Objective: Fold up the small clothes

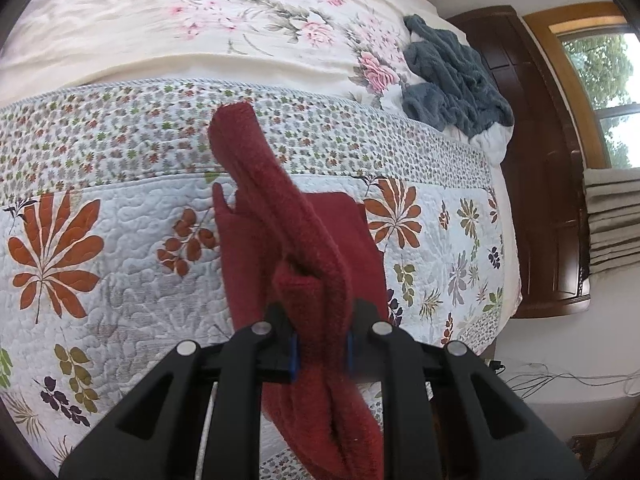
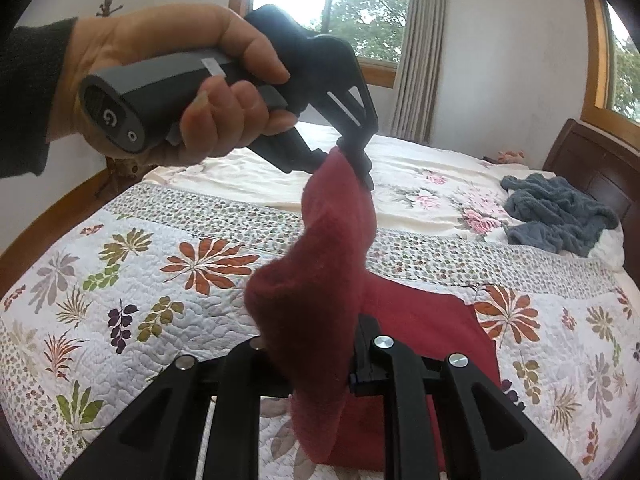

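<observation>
A bed filled the room, spread with a quilted white bedspread point(image 2: 160, 240) printed with rust and olive leaves, beside a cream floral sheet point(image 2: 420, 184), a crumpled grey-blue fleece garment point(image 2: 560, 216), a dark wooden headboard point(image 2: 600, 168) and curtained windows point(image 2: 332, 8). A "G" marked the left gripper's grey handle. The left gripper point(image 2: 352, 160) and right gripper point(image 2: 316, 360) each clamped the dark red fuzzy garment point(image 2: 320, 264), stretched above the quilt.
</observation>
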`<action>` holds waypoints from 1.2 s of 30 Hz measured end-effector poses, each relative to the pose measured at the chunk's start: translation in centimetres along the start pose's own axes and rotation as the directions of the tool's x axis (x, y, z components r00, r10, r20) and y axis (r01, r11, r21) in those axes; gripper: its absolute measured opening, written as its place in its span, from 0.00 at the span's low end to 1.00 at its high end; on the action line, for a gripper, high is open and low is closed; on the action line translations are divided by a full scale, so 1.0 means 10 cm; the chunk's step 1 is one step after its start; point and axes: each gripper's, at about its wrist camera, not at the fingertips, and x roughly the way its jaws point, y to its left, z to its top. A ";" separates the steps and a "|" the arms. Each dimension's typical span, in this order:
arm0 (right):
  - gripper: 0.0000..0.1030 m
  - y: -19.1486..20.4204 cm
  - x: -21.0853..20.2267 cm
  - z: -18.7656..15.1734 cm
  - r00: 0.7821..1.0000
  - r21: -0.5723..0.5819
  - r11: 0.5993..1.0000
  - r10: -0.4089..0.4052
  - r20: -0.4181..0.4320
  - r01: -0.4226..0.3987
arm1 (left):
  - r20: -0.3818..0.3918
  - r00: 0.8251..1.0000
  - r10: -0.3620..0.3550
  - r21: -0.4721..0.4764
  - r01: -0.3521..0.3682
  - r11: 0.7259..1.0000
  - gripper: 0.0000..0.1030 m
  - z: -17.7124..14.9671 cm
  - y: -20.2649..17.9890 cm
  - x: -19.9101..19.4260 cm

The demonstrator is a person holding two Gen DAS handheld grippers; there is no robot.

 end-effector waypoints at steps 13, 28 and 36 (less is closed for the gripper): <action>0.17 -0.41 -0.06 -0.13 1.000 0.099 0.995 0.001 -0.007 -0.001 | -0.031 0.998 0.061 0.042 -0.060 0.997 0.14 0.05 -0.45 0.35; 0.17 -0.86 -0.05 -0.30 1.000 0.193 0.981 -0.003 -0.022 0.007 | -0.070 0.988 0.139 0.087 -0.133 0.987 0.14 0.09 -0.85 0.87; 0.17 -1.08 0.01 -0.45 0.999 0.240 0.971 -0.005 -0.044 0.015 | -0.096 0.978 0.187 0.109 -0.176 0.978 0.14 0.09 -0.97 1.25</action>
